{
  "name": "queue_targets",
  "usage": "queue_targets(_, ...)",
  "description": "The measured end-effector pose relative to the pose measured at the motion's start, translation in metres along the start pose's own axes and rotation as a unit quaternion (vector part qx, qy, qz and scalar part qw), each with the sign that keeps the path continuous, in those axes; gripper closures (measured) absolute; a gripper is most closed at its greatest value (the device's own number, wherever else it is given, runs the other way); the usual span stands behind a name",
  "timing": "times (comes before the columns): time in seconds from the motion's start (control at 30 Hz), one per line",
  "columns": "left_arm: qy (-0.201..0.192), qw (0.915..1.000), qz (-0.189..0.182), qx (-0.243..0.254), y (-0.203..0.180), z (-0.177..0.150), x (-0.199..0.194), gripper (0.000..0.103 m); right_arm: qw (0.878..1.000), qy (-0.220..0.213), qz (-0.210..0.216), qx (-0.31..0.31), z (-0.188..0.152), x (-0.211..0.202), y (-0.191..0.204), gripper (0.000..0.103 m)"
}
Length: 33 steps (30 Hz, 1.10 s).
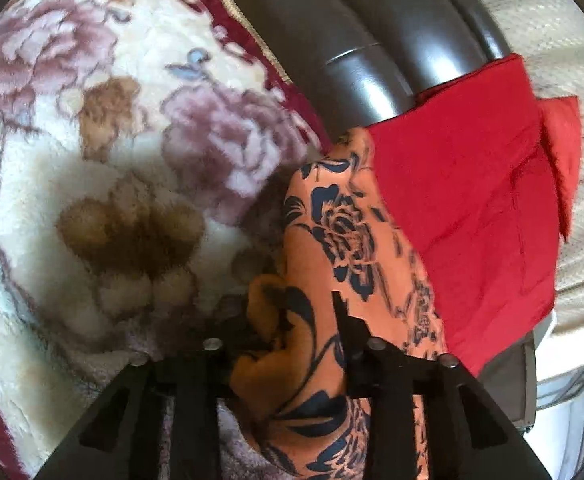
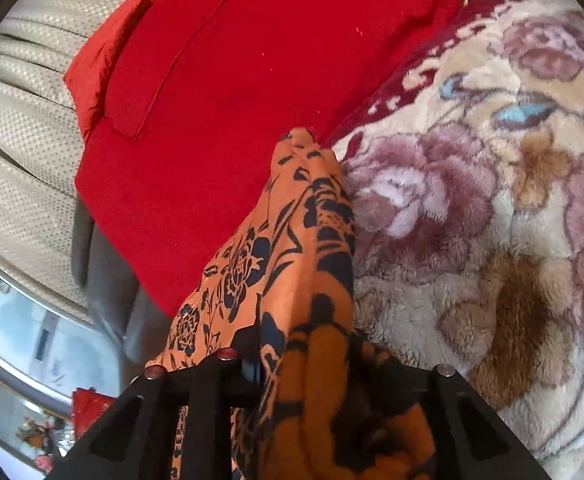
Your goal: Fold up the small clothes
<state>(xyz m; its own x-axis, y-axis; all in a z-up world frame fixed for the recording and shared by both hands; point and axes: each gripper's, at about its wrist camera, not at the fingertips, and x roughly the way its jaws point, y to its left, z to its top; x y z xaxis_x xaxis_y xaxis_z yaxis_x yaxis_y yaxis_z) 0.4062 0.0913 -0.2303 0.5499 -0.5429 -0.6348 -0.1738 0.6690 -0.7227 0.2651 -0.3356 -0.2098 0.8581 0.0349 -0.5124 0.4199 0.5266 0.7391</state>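
The left hand-held gripper (image 1: pixel 292 320) has its jaws drawn in narrow on a bunched edge of the orange floral garment (image 1: pixel 332 248), and the cloth sits pinched between the black fingers (image 1: pixel 342 320), gathered into a thick fold on the inner side; this looks like a corner grip, taken so the piece can be lifted and spread. The right hand-held gripper (image 2: pixel 312 360) is likewise nearly closed, with the same orange floral garment (image 2: pixel 292 240) packed between its fingers and running forward from them as a long ridge, which suggests each hand has one end of the cloth so it can be pulled taut between them before folding. The garment lies on the bed, its far tip resting where a red garment (image 2: pixel 251 80) meets the plush flowered blanket (image 2: pixel 472 208). The red garment (image 1: pixel 464 184) lies flat and squared off beside it, seemingly already folded and set aside near the dark rounded bed frame (image 1: pixel 352 40). Beyond that lies a pale quilted bedcover (image 2: pixel 19 152), well clear of the work, so the soft blanket (image 1: pixel 111 140) serves as the folding surface
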Motion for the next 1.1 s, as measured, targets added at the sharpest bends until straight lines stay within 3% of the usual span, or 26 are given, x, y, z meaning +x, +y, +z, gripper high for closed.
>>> queue_targets(0.23,-0.011,0.9976,-0.008,0.068,-0.029,-0.008,-0.047,0.078,0.998,-0.023,0.006,-0.054,-0.004,-0.042,0.028,0.079)
queue_targets(0.37,-0.008,0.9947,-0.010,0.102,-0.025,-0.029,-0.085,0.078,0.998,-0.021,0.017,-0.065,-0.011,-0.089,0.022,0.080)
queue_targets(0.5,0.035,0.9902,0.047,0.127,0.002,-0.062,-0.079,0.077,0.999,0.009,0.002,-0.042,-0.025,-0.110,-0.020,0.079)
queue_targets(0.53,0.050,0.9916,0.058,0.105,0.020,-0.067,-0.072,0.069,0.999,0.031,-0.010,-0.032,-0.030,-0.104,-0.036,0.078)
queue_targets(0.57,0.046,0.9935,0.051,0.090,0.028,-0.068,-0.073,0.059,0.999,0.044,-0.012,-0.026,-0.033,-0.101,-0.045,0.077)
queue_targets(0.63,0.044,0.9956,0.040,0.072,0.037,-0.063,-0.085,0.056,0.999,0.050,0.009,0.016,-0.036,-0.103,-0.070,0.056)
queue_targets(0.7,0.025,0.9968,0.045,0.061,0.040,-0.053,-0.107,0.055,0.997,0.041,0.023,0.064,-0.029,-0.120,-0.085,0.048)
queue_targets(0.77,-0.009,0.9969,0.049,0.061,0.040,-0.043,-0.133,0.054,0.998,0.005,0.013,0.067,-0.016,-0.144,-0.091,0.045)
queue_targets(0.87,-0.060,0.9895,0.081,0.104,0.023,-0.040,-0.160,0.049,0.997,-0.066,-0.022,0.035,0.000,-0.186,-0.086,0.045)
queue_targets(0.93,-0.073,0.9840,0.079,0.142,0.004,-0.047,-0.167,0.046,0.995,-0.093,-0.032,-0.022,0.002,-0.202,-0.062,0.045)
queue_targets(1.0,-0.070,0.9751,0.084,0.193,-0.020,-0.064,-0.162,0.039,0.992,-0.095,-0.029,-0.076,-0.003,-0.201,-0.032,0.045)
queue_targets(1.1,-0.057,0.9541,0.111,0.272,-0.052,-0.093,-0.140,0.025,0.985,-0.071,-0.031,-0.151,-0.023,-0.179,0.009,0.052)
